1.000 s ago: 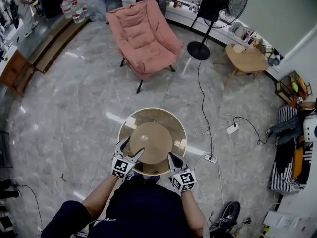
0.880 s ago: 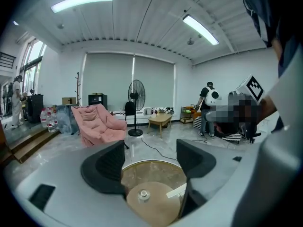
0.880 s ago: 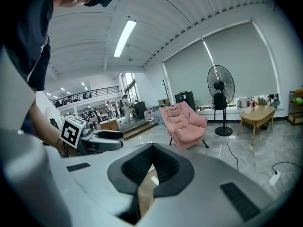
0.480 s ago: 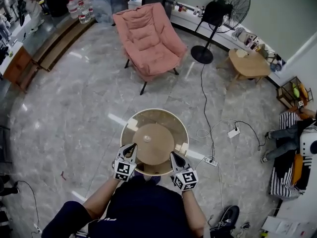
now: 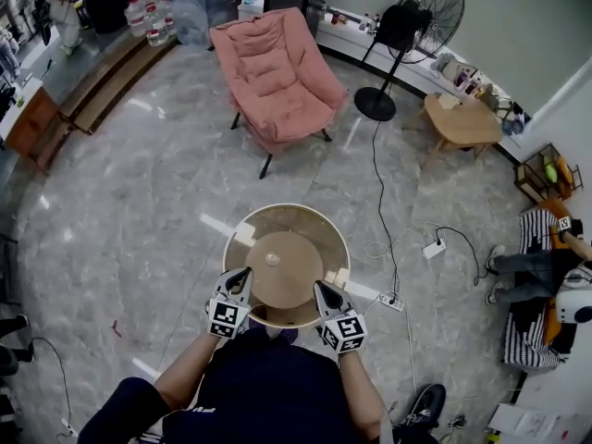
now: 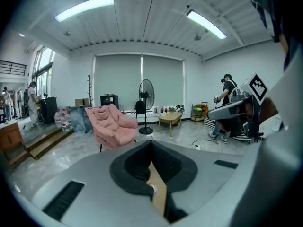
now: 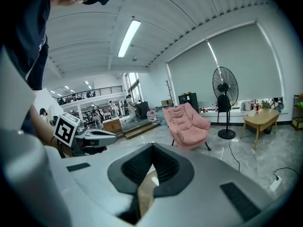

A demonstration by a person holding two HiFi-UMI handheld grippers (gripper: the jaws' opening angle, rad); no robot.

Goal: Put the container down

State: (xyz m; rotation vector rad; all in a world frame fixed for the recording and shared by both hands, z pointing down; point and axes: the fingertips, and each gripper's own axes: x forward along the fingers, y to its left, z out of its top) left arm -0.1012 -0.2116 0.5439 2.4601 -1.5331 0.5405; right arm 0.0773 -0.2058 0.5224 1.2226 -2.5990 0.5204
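Two clamped grips on the near rim of the round container (image 5: 287, 234): left gripper (image 5: 238, 279) jaws, right gripper (image 5: 323, 293) jaws.

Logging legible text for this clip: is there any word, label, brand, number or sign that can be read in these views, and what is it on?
No text is readable in any view.
Left gripper and right gripper: black-and-white square patterns only, no letters or digits.
Container: no label or print visible.
Water bottles: labels too small to read.
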